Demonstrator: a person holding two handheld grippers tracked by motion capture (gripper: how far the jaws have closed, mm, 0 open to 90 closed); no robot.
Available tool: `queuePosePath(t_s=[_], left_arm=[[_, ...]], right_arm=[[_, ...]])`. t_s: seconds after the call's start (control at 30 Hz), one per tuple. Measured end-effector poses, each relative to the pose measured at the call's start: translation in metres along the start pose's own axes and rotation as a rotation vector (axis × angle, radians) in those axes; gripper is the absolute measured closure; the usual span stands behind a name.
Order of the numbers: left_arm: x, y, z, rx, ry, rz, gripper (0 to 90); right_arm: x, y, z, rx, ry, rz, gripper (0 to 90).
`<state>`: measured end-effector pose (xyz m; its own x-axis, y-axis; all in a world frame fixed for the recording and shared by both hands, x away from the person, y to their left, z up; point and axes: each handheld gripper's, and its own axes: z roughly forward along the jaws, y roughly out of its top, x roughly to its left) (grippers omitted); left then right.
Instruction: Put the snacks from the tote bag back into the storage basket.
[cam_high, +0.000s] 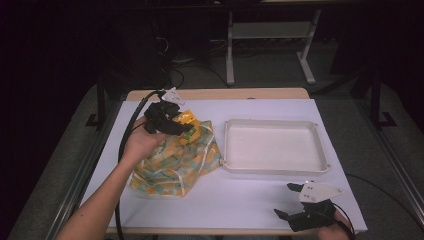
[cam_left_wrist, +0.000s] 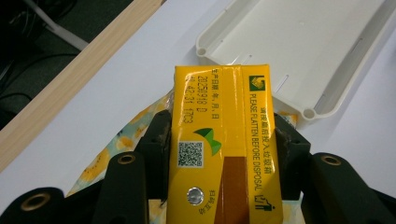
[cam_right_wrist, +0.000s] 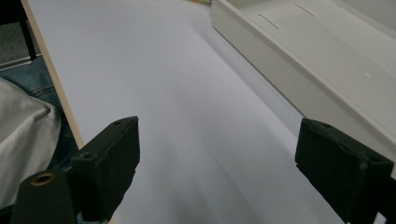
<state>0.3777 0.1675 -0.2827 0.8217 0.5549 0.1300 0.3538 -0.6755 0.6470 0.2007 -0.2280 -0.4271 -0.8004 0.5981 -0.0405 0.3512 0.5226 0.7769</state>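
Note:
A yellow drink carton (cam_left_wrist: 224, 149) with printed text and a QR code is clamped between the jaws of my left gripper (cam_left_wrist: 224, 140). In the high view that left gripper (cam_high: 176, 126) holds the carton (cam_high: 186, 120) just above a yellow-patterned drawstring bag (cam_high: 175, 162) lying on the white table cover. A white tray (cam_high: 275, 147) stands empty to the right of the bag. My right gripper (cam_high: 287, 200) rests open near the table's front right edge, with nothing between its jaws (cam_right_wrist: 219, 163).
The tray's near corner (cam_left_wrist: 308, 113) lies just beyond the carton in the left gripper view. The wooden table edge (cam_high: 215, 94) runs along the far side. A black cable (cam_high: 125, 145) trails from the left gripper down the table's left side.

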Motion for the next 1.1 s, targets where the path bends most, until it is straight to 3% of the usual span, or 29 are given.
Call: queuePosePath(t_s=[0.5, 1.1], left_arm=[[-0.011, 0.014, 0.011, 0.013, -0.03, 0.041, 50.1], [-0.022, 0.029, 0.021, 0.006, -0.052, 0.061, 50.1]], right_arm=[[0.0, 0.0, -0.001, -0.001, 0.0, 0.002, 13.5], [0.0, 0.0, -0.002, -0.009, 0.004, -0.002, 13.5]])
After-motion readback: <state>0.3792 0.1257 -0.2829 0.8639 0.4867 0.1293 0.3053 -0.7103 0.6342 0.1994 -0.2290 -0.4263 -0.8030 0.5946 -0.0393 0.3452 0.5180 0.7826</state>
